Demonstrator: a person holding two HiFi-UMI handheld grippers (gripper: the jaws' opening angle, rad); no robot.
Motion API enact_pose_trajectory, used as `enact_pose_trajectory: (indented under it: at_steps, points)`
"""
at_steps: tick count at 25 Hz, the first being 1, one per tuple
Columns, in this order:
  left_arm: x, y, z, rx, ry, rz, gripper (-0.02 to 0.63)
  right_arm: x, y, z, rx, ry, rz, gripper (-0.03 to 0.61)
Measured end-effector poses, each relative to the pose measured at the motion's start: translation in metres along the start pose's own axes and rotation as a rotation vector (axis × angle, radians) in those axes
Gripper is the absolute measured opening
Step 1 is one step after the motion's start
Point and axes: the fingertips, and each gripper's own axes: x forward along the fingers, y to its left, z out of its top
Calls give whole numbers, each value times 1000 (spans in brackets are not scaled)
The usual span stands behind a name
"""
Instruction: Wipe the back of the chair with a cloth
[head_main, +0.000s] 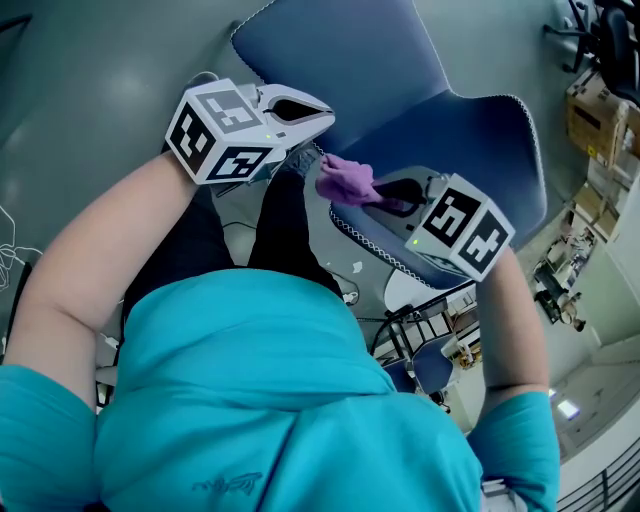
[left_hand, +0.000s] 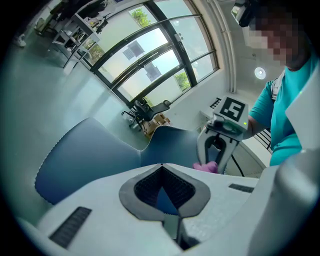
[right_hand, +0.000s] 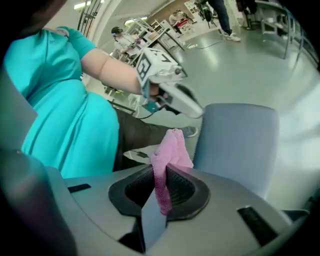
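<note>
A blue padded chair stands in front of me, its white-stitched rim towards me; in the right gripper view its back rises to the right of the jaws. My right gripper is shut on a pink cloth, which sticks up between the jaws next to the chair's near rim. My left gripper hangs just left of the cloth, over the chair's edge, shut with nothing in it. The left gripper view also shows the cloth below the right gripper.
My legs in dark trousers stand close to the chair. A black metal frame is down at the right. Cardboard boxes and an office chair stand further off on the grey floor, near large windows.
</note>
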Motion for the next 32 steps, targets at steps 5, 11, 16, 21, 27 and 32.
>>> enact_pose_trajectory:
  at_steps: [5,11,16,21,27,32]
  points:
    - [9,19,6,11,-12,46,-5,-36,-104,-28,-20,100,-269,59]
    - [43,65,20,48,14,119,-5,-62,-235,-80,-148,344,-557,60]
    - [60,97,22,57,42,191,-5,-63,-302,-122,-292,562,-692,60]
    - [78,127,16,78,95,218,-5,-38,-341,-156,-370,722,-704,60]
    - [89,133,6,74,136,206,-5,-17,-355,-193,-308,878,-643,60]
    - [95,123,-3,66,151,183,-5,-15,-361,-198,-100,881,-601,60]
